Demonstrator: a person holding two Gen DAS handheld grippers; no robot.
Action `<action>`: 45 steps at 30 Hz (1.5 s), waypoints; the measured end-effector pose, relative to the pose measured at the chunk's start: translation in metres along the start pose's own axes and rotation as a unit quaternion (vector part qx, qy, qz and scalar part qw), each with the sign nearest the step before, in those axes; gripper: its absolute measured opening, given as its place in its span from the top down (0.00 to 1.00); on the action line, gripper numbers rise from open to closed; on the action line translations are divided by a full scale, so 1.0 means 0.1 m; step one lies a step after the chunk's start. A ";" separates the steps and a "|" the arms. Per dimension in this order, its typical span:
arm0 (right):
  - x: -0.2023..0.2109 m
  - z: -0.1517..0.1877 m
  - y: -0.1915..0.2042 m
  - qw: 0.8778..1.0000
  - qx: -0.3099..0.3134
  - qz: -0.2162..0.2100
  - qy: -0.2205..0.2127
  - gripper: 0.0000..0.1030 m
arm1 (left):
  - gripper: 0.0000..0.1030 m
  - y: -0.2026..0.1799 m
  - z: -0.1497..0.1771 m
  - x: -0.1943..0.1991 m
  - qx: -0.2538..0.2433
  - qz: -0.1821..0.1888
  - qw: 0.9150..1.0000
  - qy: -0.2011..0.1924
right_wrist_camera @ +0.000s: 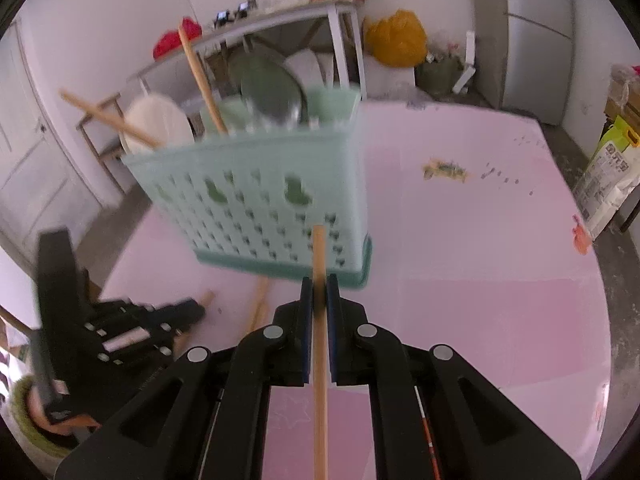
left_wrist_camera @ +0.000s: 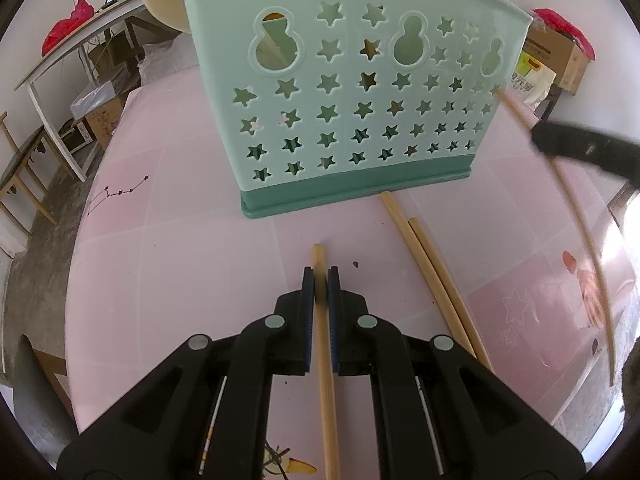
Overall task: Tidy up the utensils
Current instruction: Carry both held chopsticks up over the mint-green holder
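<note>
A mint green utensil basket point(left_wrist_camera: 352, 92) with star holes stands on the pink table point(left_wrist_camera: 180, 272); it also shows in the right wrist view point(right_wrist_camera: 256, 196), with two chopsticks point(right_wrist_camera: 200, 76) standing in it. My left gripper point(left_wrist_camera: 321, 276) is shut on a wooden chopstick point(left_wrist_camera: 326, 380) low over the table in front of the basket. My right gripper point(right_wrist_camera: 320, 284) is shut on another chopstick point(right_wrist_camera: 319, 344), held above the table near the basket; this one point(left_wrist_camera: 576, 216) shows at the right of the left wrist view. Two more chopsticks point(left_wrist_camera: 432, 276) lie on the table.
A plate rack with plates point(right_wrist_camera: 272, 88) stands behind the basket. A white bench point(left_wrist_camera: 80, 56) with red bags, cardboard boxes point(left_wrist_camera: 560, 56) and a rice bag point(right_wrist_camera: 608, 184) surround the table. Crumbs point(right_wrist_camera: 446, 170) lie on the far table.
</note>
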State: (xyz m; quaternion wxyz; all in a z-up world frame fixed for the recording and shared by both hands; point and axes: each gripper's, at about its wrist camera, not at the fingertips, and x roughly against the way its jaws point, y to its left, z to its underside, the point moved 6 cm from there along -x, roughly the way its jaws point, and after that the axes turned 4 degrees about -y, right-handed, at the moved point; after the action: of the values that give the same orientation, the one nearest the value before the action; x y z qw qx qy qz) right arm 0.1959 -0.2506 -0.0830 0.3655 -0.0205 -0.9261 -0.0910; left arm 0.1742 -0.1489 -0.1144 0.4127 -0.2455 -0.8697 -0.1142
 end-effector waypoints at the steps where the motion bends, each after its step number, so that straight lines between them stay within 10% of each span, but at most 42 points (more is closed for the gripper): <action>1: 0.04 -0.04 0.00 1.000 -0.003 -0.003 -0.007 0.93 | 0.95 0.00 0.00 0.00 0.000 0.000 1.000 0.000; 18: 0.33 -0.08 -0.06 0.999 -0.020 -0.013 -0.040 0.93 | 0.95 0.03 -0.04 -0.03 0.004 0.000 1.000 -0.006; 24: 0.38 -0.07 -0.04 0.999 -0.021 -0.014 -0.044 0.93 | 0.95 0.19 -0.13 0.22 0.060 0.054 0.995 -0.056; 45: 0.60 -0.10 -0.13 0.995 -0.042 -0.038 -0.079 0.93 | 0.95 0.49 -0.91 1.97 0.113 0.194 0.927 -0.300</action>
State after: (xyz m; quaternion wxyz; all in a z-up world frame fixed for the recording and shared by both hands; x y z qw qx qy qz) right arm 0.1574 -0.2670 -0.0372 0.2864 -0.0080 -0.9475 -0.1420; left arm 0.1540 -0.0784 0.0952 0.1721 -0.3841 -0.8952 0.1462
